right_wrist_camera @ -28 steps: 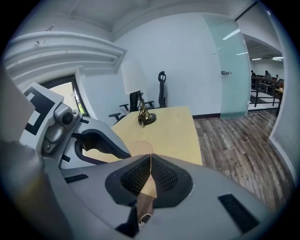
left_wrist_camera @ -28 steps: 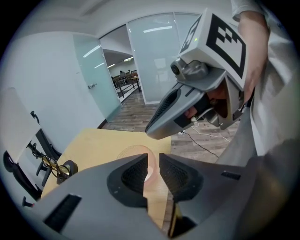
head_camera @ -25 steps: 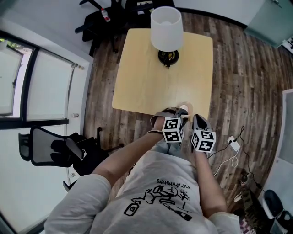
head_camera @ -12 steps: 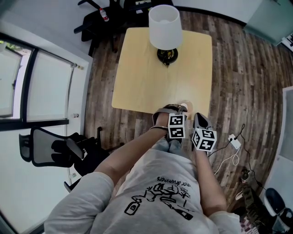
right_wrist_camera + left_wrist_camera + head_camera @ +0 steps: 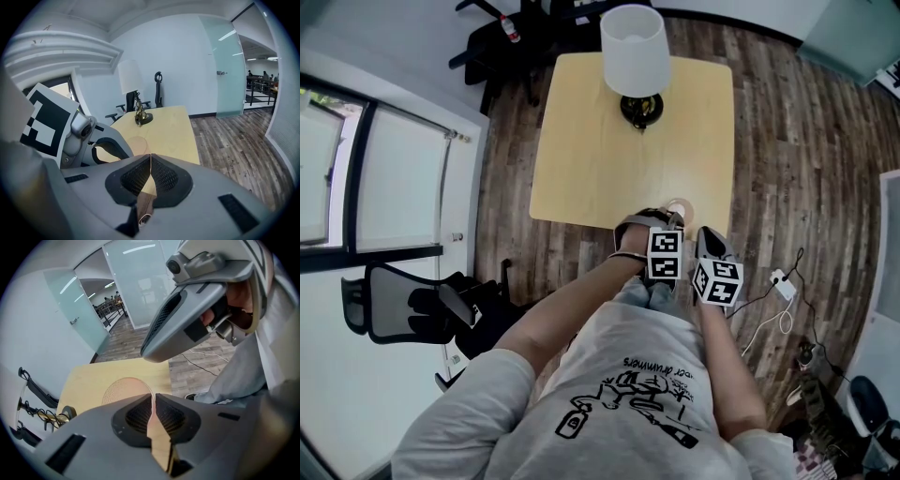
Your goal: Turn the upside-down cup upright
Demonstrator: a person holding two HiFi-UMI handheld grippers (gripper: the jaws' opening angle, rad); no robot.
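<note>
A pale translucent cup stands at the table's near edge, right of centre; its rim shows as a thin ring. In the left gripper view the cup fills the space ahead, and its thin wall runs between the pads. My left gripper points steeply down; its jaws are closing and pinch that wall. From above, the left gripper sits right at the cup. My right gripper hovers just to the right, off the table's edge, shut with nothing in it. It sees the cup beside the left gripper's body.
A table lamp with a white shade and dark base stands at the table's far edge. Black office chairs stand left of the person. A white power strip and cable lie on the wood floor at the right.
The left gripper rolled a little and its jaws closed onto the cup's wall. The cup's rim now shows as a ring. The right gripper has not moved.
</note>
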